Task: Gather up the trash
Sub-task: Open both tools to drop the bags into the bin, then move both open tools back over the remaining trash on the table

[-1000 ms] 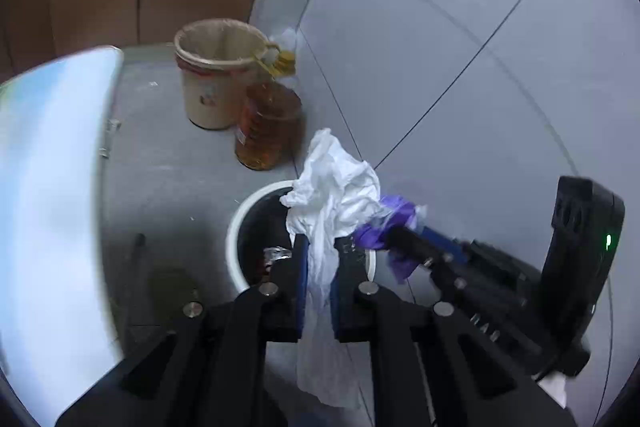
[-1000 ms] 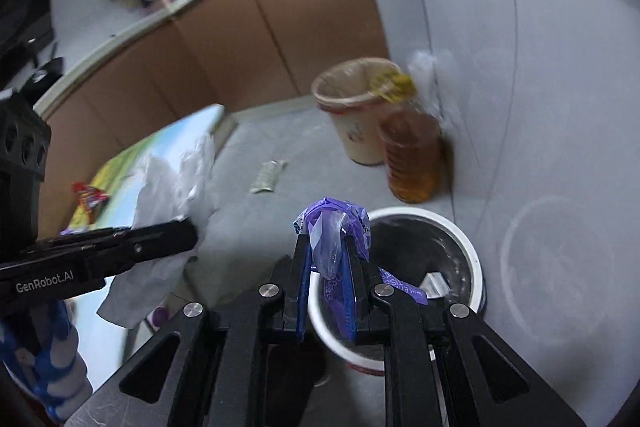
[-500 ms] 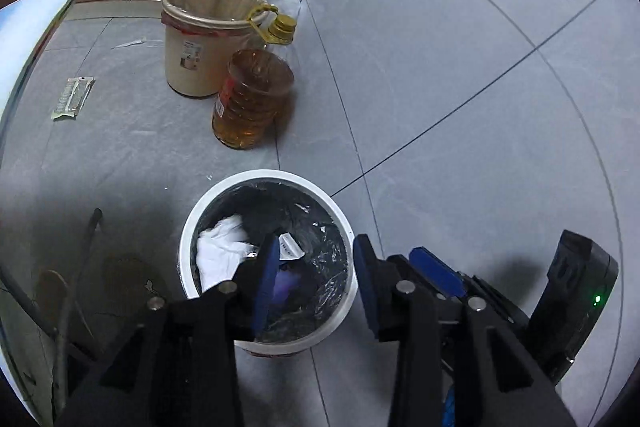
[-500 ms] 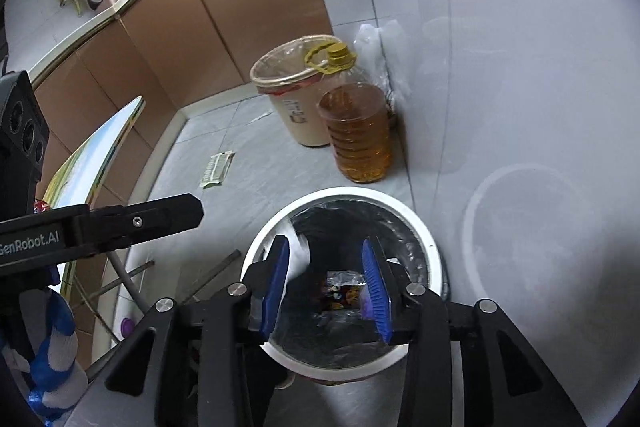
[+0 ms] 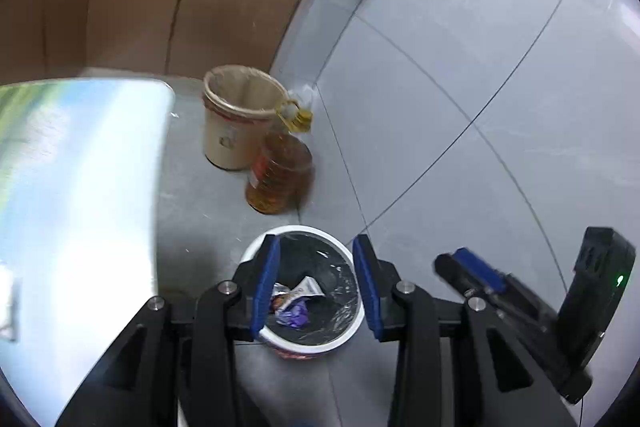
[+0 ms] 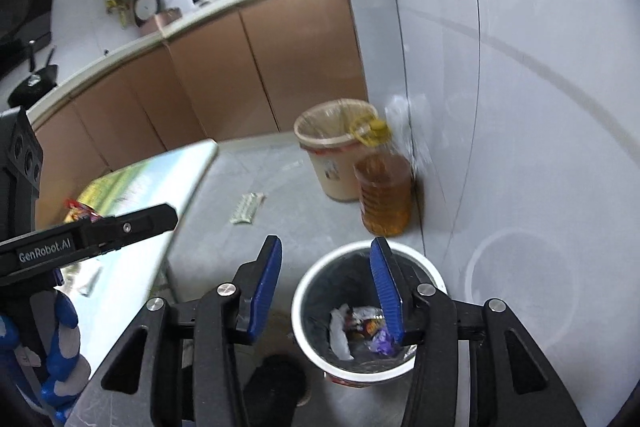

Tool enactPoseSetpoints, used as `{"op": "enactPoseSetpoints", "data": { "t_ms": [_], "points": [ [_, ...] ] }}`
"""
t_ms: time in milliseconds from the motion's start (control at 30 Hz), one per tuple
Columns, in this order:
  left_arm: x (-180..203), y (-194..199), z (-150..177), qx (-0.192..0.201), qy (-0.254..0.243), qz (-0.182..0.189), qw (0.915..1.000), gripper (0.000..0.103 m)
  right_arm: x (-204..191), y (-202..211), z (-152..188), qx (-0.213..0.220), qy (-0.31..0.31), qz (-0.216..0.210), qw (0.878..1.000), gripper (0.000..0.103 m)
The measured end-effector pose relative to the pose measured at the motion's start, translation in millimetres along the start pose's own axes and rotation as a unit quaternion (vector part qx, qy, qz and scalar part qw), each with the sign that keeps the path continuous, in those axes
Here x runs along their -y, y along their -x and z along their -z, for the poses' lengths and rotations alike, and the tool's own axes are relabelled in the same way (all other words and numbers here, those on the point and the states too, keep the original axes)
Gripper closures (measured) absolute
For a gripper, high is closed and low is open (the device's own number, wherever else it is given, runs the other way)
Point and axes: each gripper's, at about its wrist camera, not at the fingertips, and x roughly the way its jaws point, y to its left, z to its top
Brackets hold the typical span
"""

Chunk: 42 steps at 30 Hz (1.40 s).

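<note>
A white bin with a black liner (image 5: pixel 352 331) (image 6: pixel 316 275) stands on the grey floor below both grippers. Inside lie a purple wrapper (image 5: pixel 294 315) (image 6: pixel 380 341), a white tissue (image 6: pixel 340 331) and other wrappers. My left gripper (image 5: pixel 316 259) is open and empty, held above the bin. My right gripper (image 6: pixel 326 259) is open and empty, above the bin's left rim. The right gripper shows in the left wrist view (image 5: pixel 500 287); the left gripper shows in the right wrist view (image 6: pixel 100 231).
A beige lined bin (image 5: pixel 236 123) (image 6: pixel 336 151) and an oil jug (image 5: pixel 280 171) (image 6: pixel 384 191) stand by the tiled wall. A table (image 5: pixel 72 195) (image 6: pixel 168 179) with a red snack wrapper (image 6: pixel 80 209) is at left. A flat wrapper (image 6: pixel 248 209) lies on the floor.
One second ago the left gripper held a white tissue and the right a purple wrapper. Both opened, the trash fell into the bin, and both grippers have since risen higher above it.
</note>
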Motion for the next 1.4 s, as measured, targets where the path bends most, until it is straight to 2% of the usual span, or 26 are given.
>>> {"op": "enactPoseSetpoints", "data": {
  "t_ms": [100,333,500,600,667,833,1100,1333,1400],
  "points": [
    [-2.8,37.9,2.6,0.024,-0.002,-0.012,0.9996,0.067,-15.8,27.4,-7.0,0.019,0.008,-0.008,1.0,0.051],
    [-14.8,125.0,23.7,0.085,0.0,-0.049,0.9952,0.067,-63.3,87.7,-12.5,0.052,0.047,-0.035,0.997,0.048],
    [-35.7,179.1,45.8,0.118,0.007,-0.088,0.989,0.067,-98.5,123.3,-11.4,0.067,0.072,-0.059,0.993,0.046],
    [-52.2,209.1,59.3,0.136,0.011,-0.113,0.9841,0.06,-114.7,138.5,-10.3,0.076,0.08,-0.072,0.991,0.037],
    [-67.9,233.2,69.0,0.148,0.018,-0.127,0.9806,0.06,-128.5,146.9,-7.5,0.079,0.089,-0.08,0.99,0.037],
    [-100.2,277.5,90.7,0.172,0.038,-0.156,0.972,0.06,-162.9,160.7,1.5,0.077,0.108,-0.106,0.985,0.037],
    [-162.0,341.1,124.1,0.203,0.071,-0.22,0.9513,0.06,-197.1,167.8,12.2,0.071,0.119,-0.137,0.981,0.036],
    [-172.6,370.4,143.6,0.221,0.071,-0.268,0.9349,0.06,-210.2,172.3,16.9,0.074,0.115,-0.147,0.98,0.028],
    [-169.2,373.2,146.5,0.224,0.066,-0.273,0.9334,0.059,-210.7,172.4,18.2,0.073,0.114,-0.149,0.98,0.027]
  ]
}}
